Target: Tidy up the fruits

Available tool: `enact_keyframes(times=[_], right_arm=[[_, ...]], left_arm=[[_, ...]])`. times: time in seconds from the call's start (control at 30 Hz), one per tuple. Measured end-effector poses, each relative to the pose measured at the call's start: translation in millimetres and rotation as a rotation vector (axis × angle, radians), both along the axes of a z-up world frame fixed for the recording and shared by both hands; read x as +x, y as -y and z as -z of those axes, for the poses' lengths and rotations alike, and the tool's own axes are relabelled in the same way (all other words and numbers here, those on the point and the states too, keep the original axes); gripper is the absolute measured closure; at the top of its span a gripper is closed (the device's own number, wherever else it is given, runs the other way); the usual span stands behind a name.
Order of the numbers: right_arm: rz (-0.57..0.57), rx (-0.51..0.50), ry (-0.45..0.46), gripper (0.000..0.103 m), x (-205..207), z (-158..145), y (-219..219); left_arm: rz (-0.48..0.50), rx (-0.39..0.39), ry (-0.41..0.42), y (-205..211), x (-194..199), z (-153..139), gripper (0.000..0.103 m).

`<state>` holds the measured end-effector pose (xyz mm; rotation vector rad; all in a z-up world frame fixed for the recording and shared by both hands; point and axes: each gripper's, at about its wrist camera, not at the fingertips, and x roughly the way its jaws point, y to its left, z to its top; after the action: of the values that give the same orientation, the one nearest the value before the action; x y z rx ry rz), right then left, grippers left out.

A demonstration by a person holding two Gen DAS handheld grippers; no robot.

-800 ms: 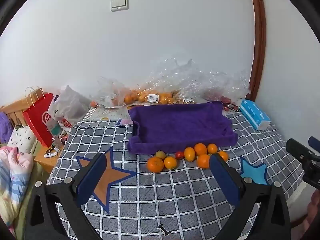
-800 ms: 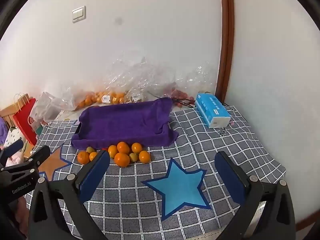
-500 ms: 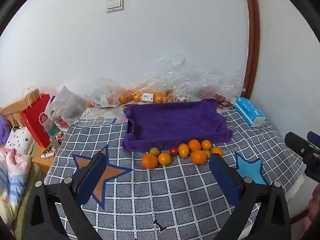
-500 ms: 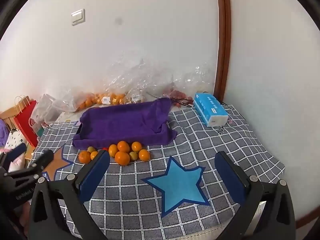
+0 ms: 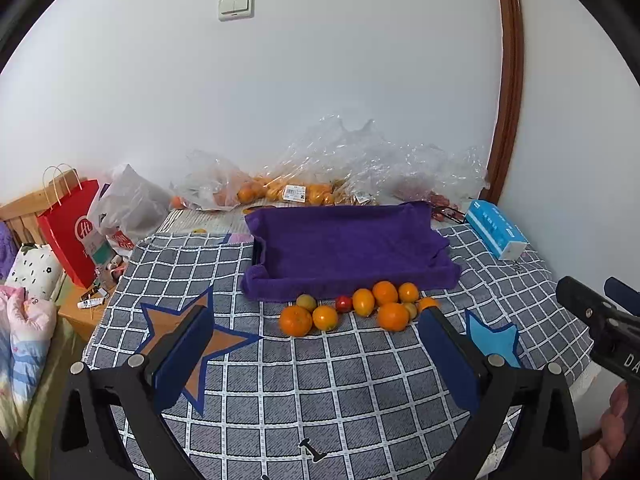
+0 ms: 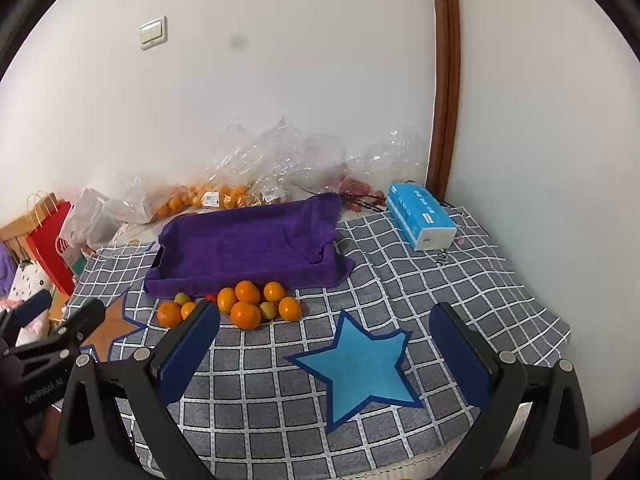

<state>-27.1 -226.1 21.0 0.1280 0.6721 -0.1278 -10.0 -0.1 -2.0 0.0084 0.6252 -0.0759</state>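
1. The left gripper [image 5: 316, 354] hangs above the grey checked cloth [image 5: 360, 380] on the bench, its blue-padded fingers [image 5: 182, 354] wide apart with nothing between them.
2. The right gripper [image 6: 324, 350] is likewise spread and empty, over a blue star patch [image 6: 360, 364].
3. A cluster of small orange, yellow and red fruits [image 5: 360, 308] lies on the cloth, just in front of the purple towel-lined tray [image 5: 344, 244].
4. A blue tissue box [image 6: 420, 216] sits to the tray's right.
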Motion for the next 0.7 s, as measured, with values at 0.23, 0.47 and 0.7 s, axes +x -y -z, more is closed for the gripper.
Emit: enact_keyframes(times=[0.23,0.47,0.7], right_arm=[[-0.008,-0.009,-0.01,0.0,-1.4,1.8,-2.2],[-0.017,-0.001,0.0,0.0,-3.3,-2.3,-3.2],[-0.014,-0.004,0.003,0.0,-5.2,-2.2,-5.9]], left_arm=[[-0.004,-0.007,-0.001,-3.3,-1.8,4.0,0.0],[-0.013,-0.01,0.01,-7.0,-10.0,3.7,0.0],[-0.012,-0.014,0.012,-7.1,-11.0,4.5,0.0]])
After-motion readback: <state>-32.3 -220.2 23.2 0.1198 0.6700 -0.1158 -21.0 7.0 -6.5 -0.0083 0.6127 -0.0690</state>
